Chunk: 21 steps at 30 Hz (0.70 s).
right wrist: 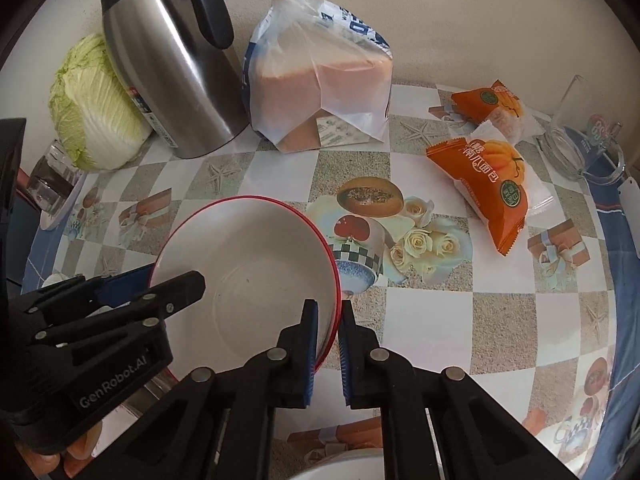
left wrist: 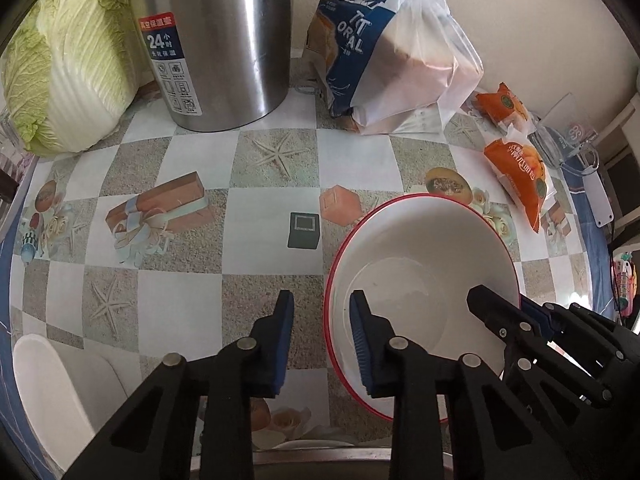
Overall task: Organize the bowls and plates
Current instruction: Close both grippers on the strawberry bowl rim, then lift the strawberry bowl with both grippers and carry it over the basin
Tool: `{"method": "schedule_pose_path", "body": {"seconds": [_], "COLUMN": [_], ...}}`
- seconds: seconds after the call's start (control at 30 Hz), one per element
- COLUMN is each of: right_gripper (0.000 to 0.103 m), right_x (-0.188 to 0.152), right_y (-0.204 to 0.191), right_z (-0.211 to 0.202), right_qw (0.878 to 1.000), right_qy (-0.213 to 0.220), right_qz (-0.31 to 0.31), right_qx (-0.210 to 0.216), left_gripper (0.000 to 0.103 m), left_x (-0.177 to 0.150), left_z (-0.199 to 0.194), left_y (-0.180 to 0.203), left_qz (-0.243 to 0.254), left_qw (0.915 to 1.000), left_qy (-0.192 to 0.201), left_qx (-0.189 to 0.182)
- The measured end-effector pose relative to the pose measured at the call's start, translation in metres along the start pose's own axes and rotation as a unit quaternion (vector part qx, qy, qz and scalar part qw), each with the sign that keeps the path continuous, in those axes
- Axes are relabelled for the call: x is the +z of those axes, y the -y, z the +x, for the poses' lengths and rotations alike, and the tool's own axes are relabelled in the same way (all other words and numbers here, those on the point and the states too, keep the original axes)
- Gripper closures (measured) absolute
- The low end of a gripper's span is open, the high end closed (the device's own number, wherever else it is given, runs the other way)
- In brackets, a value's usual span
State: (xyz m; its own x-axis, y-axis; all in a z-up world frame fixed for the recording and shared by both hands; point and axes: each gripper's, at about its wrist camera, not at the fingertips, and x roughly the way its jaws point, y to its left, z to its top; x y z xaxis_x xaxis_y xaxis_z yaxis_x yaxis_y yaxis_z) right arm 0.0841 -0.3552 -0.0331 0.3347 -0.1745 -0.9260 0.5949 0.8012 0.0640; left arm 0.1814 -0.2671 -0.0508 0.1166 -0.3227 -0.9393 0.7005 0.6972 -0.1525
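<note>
We see the red-rimmed bowl (left wrist: 424, 280) at lower centre on the checked table (left wrist: 192, 280), left gripper (left wrist: 322, 344) and right gripper (right wrist: 328, 344) each clamped across its rim.

Soft, even daylight; faint shadows. Mild glare streaks the steel jug (left wrist: 224, 40). Both fisheye views bend the surface (right wrist: 500, 320) strongly at dark, vignetted corners; focus is sharp.

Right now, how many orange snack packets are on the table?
2. One orange packet lies right of the red-rimmed bowl. The second packet sits behind it, nearer the wall, right of the bread bag. More could be hidden behind the bag.
</note>
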Motion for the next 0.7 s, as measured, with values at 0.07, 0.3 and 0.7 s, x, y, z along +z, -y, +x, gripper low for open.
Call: {"method": "schedule_pose_path", "body": {"seconds": [0.07, 0.3, 0.7], "right_gripper": [0.092, 0.092, 0.092], "right_x": [0.001, 0.002, -0.001], "right_y": [0.001, 0.000, 0.001], "right_z": [0.006, 0.025, 0.012], "right_qw": [1.000, 1.000, 0.999], "right_qy": [-0.002, -0.016, -0.001], "right_qz": [0.003, 0.013, 0.032], "right_qx": [0.005, 0.013, 0.023], "left_gripper": [0.083, 0.085, 0.091], "left_x": [-0.001, 0.002, 0.002], "left_z": [0.007, 0.020, -0.012], "left_y": [0.002, 0.002, 0.011], "left_qz": [0.004, -0.004, 0.020], "left_qw": [1.0000, 0.9998, 0.9991], "left_qy": [-0.007, -0.009, 0.035], "left_qx": [0.000, -0.017, -0.011]}}
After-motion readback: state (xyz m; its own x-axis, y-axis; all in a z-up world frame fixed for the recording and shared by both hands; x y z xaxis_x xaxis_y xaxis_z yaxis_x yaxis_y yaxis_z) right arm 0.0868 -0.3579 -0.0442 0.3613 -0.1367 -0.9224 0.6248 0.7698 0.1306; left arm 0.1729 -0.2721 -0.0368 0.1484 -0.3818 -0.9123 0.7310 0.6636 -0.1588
